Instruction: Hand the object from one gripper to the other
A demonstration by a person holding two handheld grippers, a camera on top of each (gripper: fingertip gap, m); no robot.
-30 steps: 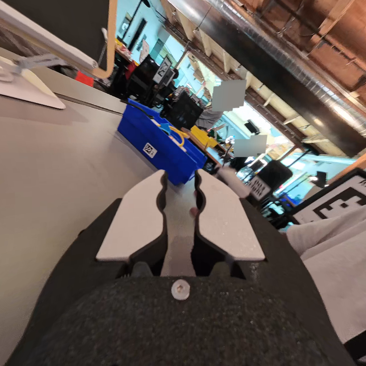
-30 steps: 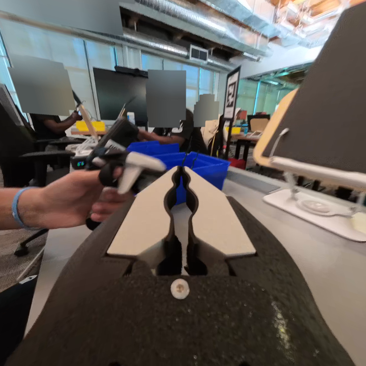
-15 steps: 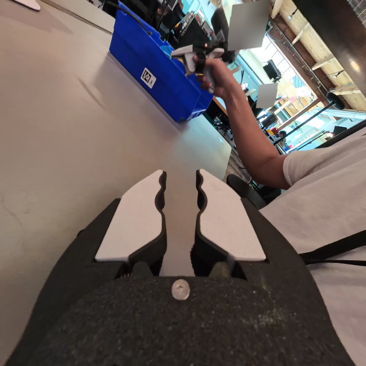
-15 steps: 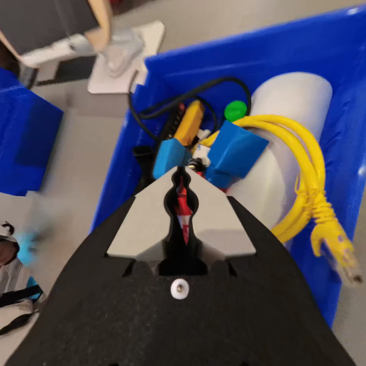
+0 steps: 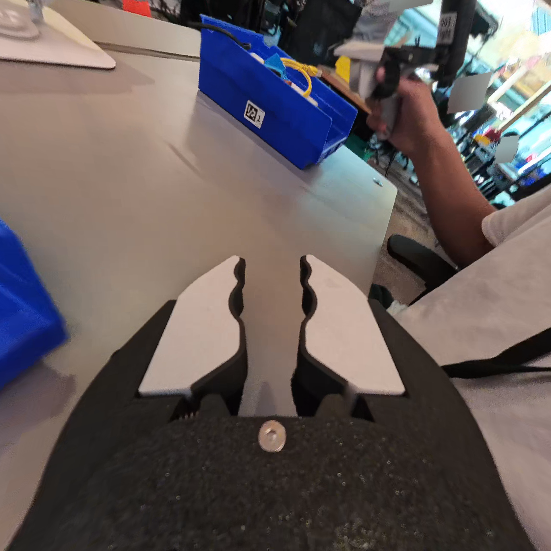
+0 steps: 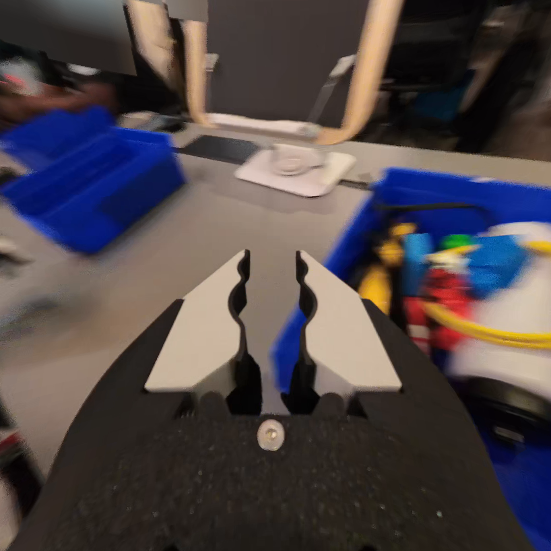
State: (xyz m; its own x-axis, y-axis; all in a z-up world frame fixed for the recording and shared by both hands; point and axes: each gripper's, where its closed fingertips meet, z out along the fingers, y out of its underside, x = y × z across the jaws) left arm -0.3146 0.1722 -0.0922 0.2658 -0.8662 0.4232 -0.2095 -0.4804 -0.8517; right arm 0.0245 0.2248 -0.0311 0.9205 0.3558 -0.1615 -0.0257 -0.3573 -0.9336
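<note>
My left gripper (image 5: 272, 262) is open and empty, low over the grey table (image 5: 134, 193). My right gripper (image 6: 272, 256) is open and empty over the table, just left of a blue bin (image 6: 351, 247). This view is blurred. The bin holds a yellow cable (image 6: 477, 331), a red item (image 6: 438, 298), blue pieces (image 6: 501, 268) and a white roll (image 6: 507, 366). The same bin (image 5: 283, 119) shows far ahead in the left wrist view, with a hand (image 5: 402, 119) holding the right gripper's handle beside it.
A second blue bin (image 6: 89, 185) sits at the left, also at the left edge of the left wrist view (image 5: 24, 313). A white monitor base (image 6: 295, 173) stands at the back. The table's edge (image 5: 384, 238) and a person's arm are at the right. The grippers' ends are close to 35 cm from one another.
My right gripper has opened from nearly shut and swung from above the full bin to its left side. The left wrist view has tilted down; the left gripper stays open.
</note>
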